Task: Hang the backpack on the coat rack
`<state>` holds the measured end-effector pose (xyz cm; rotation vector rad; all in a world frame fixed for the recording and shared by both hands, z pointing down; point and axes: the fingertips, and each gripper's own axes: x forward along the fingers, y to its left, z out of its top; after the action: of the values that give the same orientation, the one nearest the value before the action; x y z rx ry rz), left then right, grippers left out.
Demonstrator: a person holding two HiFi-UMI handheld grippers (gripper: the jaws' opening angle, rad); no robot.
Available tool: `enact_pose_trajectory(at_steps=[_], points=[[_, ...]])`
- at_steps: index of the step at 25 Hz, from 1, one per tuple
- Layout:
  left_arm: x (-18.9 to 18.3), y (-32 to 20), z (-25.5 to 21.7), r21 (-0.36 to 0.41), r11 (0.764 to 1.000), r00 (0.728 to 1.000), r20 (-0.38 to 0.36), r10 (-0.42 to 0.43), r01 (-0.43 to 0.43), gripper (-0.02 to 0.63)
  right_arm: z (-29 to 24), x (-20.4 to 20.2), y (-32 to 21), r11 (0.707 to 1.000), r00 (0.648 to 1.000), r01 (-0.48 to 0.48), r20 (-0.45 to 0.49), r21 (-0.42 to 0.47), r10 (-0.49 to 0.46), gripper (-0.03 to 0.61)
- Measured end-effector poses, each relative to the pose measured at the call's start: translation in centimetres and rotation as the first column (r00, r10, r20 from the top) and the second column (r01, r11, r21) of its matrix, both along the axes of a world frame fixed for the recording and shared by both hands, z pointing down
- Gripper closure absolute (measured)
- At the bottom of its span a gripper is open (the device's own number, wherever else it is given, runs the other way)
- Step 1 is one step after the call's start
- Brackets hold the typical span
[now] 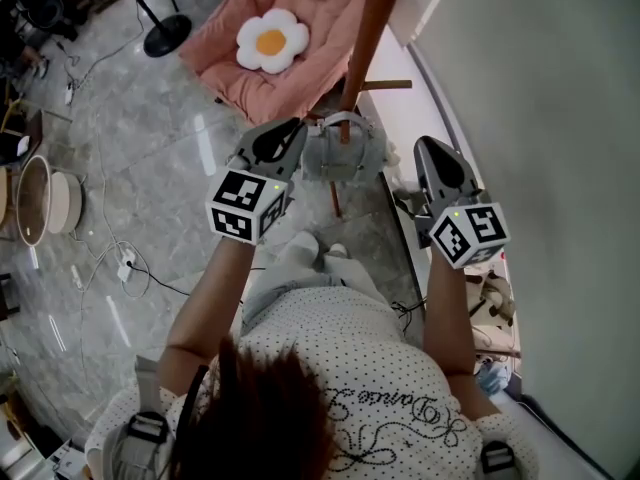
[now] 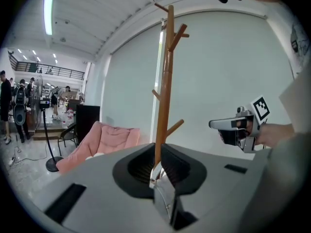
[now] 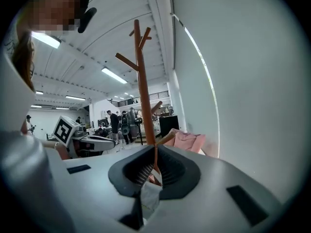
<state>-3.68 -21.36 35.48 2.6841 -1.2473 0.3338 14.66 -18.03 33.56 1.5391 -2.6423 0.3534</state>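
Legible text: none confirmed. A line of cursive script [image 1: 385,400] runs across the person's dotted shirt [image 1: 330,338] at six o'clock in the head view; its letters cannot be read reliably. Marker cubes at nine o'clock [image 1: 248,205] and three o'clock [image 1: 470,234] carry black-and-white square code patterns only, with no letters or numbers.

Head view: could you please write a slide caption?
Grey backpack held by left hand-held gripper and right hand-held gripper beside coat rack.

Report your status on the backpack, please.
Left hand-held gripper shut on grey fabric backpack; right hand-held gripper likewise. Backpack held at brown wooden coat rack, hanging unconfirmed. No obstruction seen.
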Motion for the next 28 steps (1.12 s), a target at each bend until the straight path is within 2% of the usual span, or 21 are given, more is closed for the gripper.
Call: enact_pose_trajectory(at_steps=[5,12,18,21,28], points=[[0.0,-0.4,-3.2,0.065,0.998,1.0,-0.027,-0.001,0.003,0.577,-2.6,0.2,0.2,0.998,1.0,-0.01,-0.01,0.068,0.01,0.554],[-0.1,-0.5,-7.0,0.147,0.989,0.998,-0.063,0.007,0.002,0.593,-6.5,-0.1,0.2,0.986,1.0,-0.009,0.022,0.167,0.006,0.561],[-0.4,-0.2,-9.2,0.211,0.977,0.997,-0.08,-0.004,0.021,0.602,-8.9,-0.4,0.7,0.97,1.0,-0.019,-0.008,0.243,0.021,0.566],[-0.6,-0.2,-9.1,0.22,0.975,0.998,-0.06,-0.012,0.025,0.606,-9.4,-0.4,1.0,0.964,1.0,-0.026,0.002,0.263,0.027,0.566],[-0.9,0.0,-8.7,0.213,0.976,0.997,-0.073,-0.02,0.035,0.607,-8.6,-0.6,1.3,0.968,1.0,-0.026,-0.011,0.251,0.029,0.566]])
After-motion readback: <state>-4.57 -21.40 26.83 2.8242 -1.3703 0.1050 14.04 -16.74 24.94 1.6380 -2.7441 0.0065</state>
